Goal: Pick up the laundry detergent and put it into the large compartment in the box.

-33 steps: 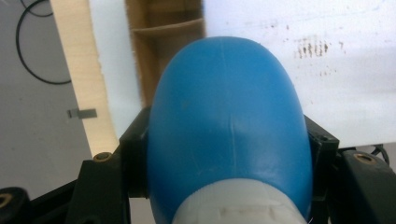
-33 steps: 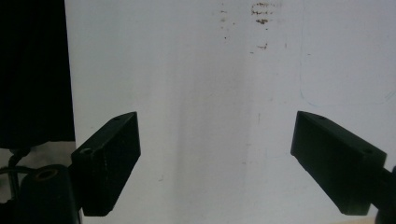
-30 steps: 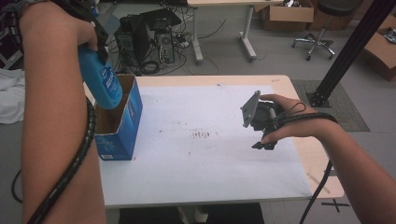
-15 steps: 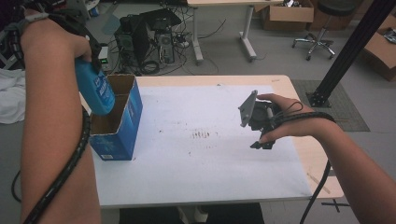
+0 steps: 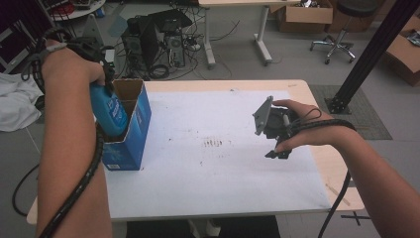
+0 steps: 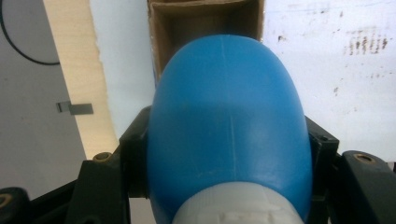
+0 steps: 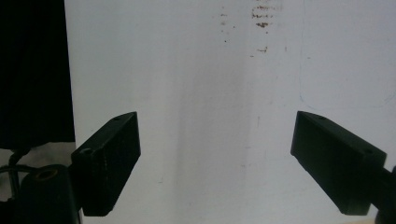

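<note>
Left gripper: jaws clamped on a blue bottle, one black jaw pressing each flank, white cap end nearest the camera, rounded base pointing away. Past the base sits the open top of a cardboard box, brown inside. In the high view the blue bottle hangs base-down, lower part already inside the open mouth of the blue box, tilted a little; the label faces right. The left gripper is mostly hidden behind the hand and wrist, black cable running down along the forearm.

The box stands upright at the left edge of the bench, on the white sheet that covers most of the top. Smudgy brown marks near the sheet's middle, well apart from the box.

Right gripper: jaws wide apart, nothing between them, looking down on bare white sheet with faint specks. In the high view the right gripper is held over the right part of the bench, grey three-cornered plate on top, hand wrapped round the body, cable trailing back along the arm. Well apart from box and bottle.

Beyond the bench: floor with computer towers, tangled cables, a second desk, an office chair, cardboard cartons.
</note>
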A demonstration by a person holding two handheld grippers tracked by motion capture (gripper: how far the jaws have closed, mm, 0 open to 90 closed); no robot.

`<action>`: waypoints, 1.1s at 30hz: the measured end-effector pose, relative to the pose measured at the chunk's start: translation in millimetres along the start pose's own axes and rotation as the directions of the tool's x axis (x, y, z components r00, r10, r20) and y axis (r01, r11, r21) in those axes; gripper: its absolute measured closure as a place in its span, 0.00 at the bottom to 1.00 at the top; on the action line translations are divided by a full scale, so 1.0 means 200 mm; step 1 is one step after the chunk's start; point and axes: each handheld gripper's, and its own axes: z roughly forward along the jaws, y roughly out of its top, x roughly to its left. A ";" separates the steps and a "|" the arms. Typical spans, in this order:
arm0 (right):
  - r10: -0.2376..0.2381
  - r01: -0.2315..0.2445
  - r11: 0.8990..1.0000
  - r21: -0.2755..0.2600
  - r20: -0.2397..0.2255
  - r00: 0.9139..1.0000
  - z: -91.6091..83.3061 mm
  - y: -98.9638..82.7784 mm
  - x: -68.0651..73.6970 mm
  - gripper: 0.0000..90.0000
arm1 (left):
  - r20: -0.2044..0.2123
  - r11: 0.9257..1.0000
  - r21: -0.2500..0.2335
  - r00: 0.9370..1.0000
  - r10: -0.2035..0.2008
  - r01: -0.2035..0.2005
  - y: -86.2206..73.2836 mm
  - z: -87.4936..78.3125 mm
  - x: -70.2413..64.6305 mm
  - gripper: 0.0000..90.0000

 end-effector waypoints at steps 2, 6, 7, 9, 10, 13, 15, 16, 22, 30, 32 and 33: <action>0.001 -0.001 1.000 0.000 0.002 1.000 0.00 0.00 0.00 0.18 | 0.001 1.000 0.006 1.000 -0.002 0.002 0.01 0.04 0.00 0.42; 0.001 -0.001 1.000 0.000 0.001 1.000 0.00 0.00 0.00 0.18 | 0.003 1.000 0.026 1.000 0.006 -0.007 0.02 0.12 0.00 0.42; 0.000 0.000 1.000 0.001 0.001 1.000 0.00 0.00 0.00 0.18 | 0.004 0.999 0.033 1.000 0.009 -0.010 0.02 0.14 0.01 0.42; 0.001 -0.001 1.000 0.002 0.001 1.000 0.00 0.00 0.00 0.18 | 0.009 0.999 0.043 1.000 0.009 -0.010 0.03 0.18 0.01 0.42; 0.002 -0.002 1.000 0.003 0.001 1.000 0.00 0.00 0.01 0.18 | 0.010 0.999 0.048 1.000 0.008 -0.009 0.03 0.20 0.01 0.42; 0.003 -0.003 1.000 0.003 -0.001 1.000 0.00 0.00 0.00 0.18 | 0.004 0.998 0.060 1.000 0.012 -0.013 0.03 0.25 0.02 0.42; 0.003 -0.003 1.000 0.004 0.001 1.000 0.00 0.00 0.00 0.18 | 0.000 0.998 0.063 1.000 0.018 -0.018 0.04 0.28 0.02 0.42; 0.003 -0.003 1.000 0.005 0.000 1.000 0.00 0.00 0.00 0.18 | 0.000 0.998 0.063 1.000 0.017 -0.017 0.04 0.29 0.03 0.42; 0.006 -0.006 1.000 0.007 -0.004 1.000 0.01 0.01 0.01 0.18 | 0.005 0.997 0.068 1.000 0.029 -0.030 0.04 0.38 0.04 0.42; 0.005 -0.005 1.000 0.007 -0.005 1.000 0.02 0.01 0.00 0.18 | 0.008 0.996 0.085 0.999 0.037 -0.037 0.05 0.49 0.06 0.42; 0.005 -0.005 1.000 0.008 -0.005 1.000 0.02 0.02 0.00 0.18 | 0.009 0.995 0.088 0.999 0.037 -0.038 0.05 0.51 0.06 0.42; 0.006 -0.006 1.000 0.004 -0.007 1.000 0.03 0.01 0.00 0.18 | 0.010 0.995 0.090 0.999 0.041 -0.042 0.06 0.52 0.06 0.42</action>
